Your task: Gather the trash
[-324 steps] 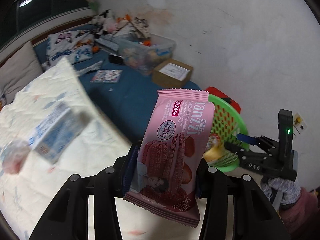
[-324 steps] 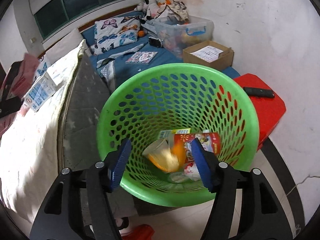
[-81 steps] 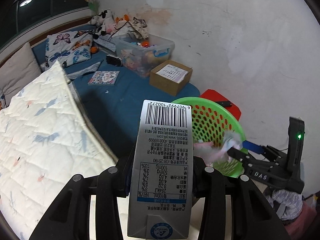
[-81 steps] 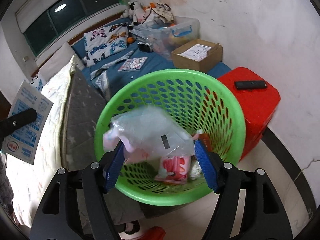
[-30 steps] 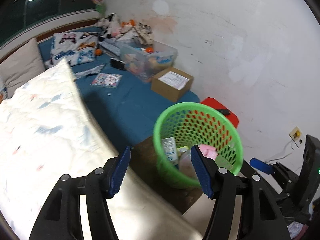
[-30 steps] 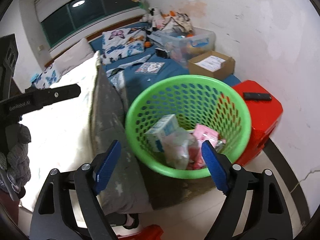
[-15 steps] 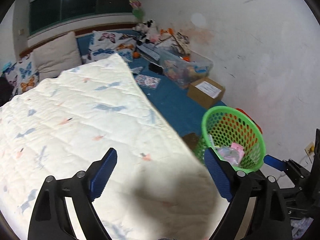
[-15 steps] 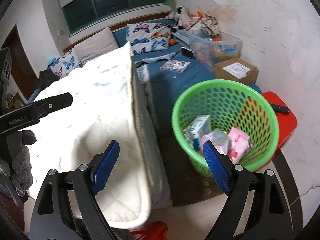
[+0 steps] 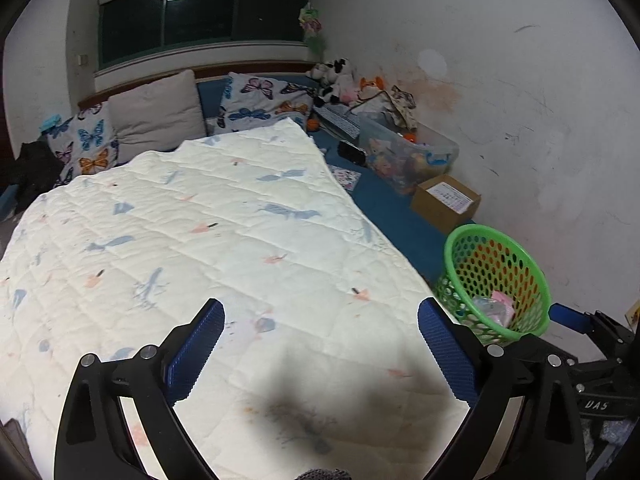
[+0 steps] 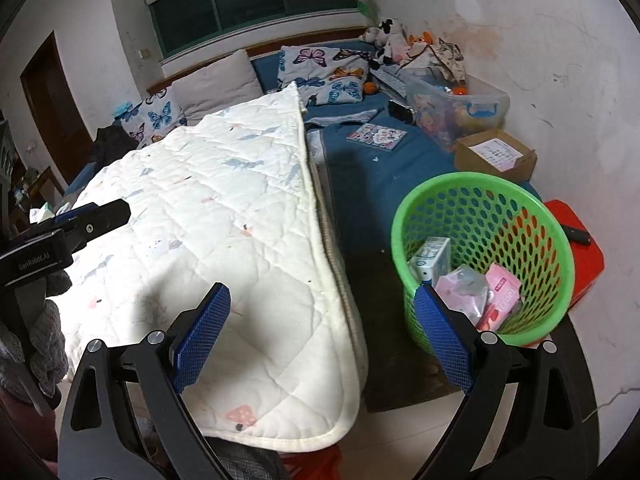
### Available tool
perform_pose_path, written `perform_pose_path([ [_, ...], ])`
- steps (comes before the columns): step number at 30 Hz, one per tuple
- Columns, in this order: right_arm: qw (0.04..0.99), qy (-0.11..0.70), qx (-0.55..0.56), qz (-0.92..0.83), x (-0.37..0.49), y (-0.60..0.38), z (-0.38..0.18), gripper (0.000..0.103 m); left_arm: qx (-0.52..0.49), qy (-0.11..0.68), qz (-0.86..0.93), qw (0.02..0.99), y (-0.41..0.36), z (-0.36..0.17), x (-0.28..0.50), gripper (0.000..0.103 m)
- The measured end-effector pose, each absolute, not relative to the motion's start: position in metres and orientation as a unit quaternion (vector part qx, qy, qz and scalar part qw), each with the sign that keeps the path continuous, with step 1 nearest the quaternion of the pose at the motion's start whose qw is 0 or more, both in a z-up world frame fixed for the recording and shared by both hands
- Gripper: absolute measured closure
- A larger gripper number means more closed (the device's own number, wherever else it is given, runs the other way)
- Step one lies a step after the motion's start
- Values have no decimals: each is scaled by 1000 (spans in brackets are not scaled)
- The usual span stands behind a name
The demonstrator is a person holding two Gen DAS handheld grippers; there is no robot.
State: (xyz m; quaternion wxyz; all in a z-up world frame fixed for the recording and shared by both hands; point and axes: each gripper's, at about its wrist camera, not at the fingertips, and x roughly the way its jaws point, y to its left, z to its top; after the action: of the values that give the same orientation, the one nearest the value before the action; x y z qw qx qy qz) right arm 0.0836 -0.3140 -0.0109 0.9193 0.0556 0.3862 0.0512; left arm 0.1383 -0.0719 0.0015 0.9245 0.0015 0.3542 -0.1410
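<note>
Item: bedroom trash collection, late stage. Change noted: the milk carton (image 10: 432, 258) held between the left fingers under three seconds ago now lies in the green basket (image 10: 532, 216), as does the crumpled clear bag the right gripper carried; both grippers have since drawn back from the basket to above the bed. Left gripper (image 9: 318, 354): fingers spread wide, nothing between them. Right gripper (image 10: 322, 334): likewise spread and empty. Reading: no litter shows on the quilt (image 9: 208, 248), so the collecting looks finished or nearly so, though the near edge of the bed is hidden. Materials: basket is rigid round plastic, perforated all over, flaring toward the rim, standing on the floor just beside the bed foot and touching a red stool (image 10: 586, 258). Contents: boxy printed carton, glossy pink snack wrapper (image 10: 500, 296), thin translucent film. Quilt is soft, cream, diamond-stitched with small prints. Finger pads (image 10: 200, 334) are blue, finely ribbed.
</note>
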Motion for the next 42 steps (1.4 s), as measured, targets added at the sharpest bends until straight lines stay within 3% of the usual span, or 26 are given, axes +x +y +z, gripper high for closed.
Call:
perform_pose_path([
  [42, 924, 374, 40, 66, 74, -289, -1, 5, 27, 333, -116, 935, -39, -7, 89, 8],
])
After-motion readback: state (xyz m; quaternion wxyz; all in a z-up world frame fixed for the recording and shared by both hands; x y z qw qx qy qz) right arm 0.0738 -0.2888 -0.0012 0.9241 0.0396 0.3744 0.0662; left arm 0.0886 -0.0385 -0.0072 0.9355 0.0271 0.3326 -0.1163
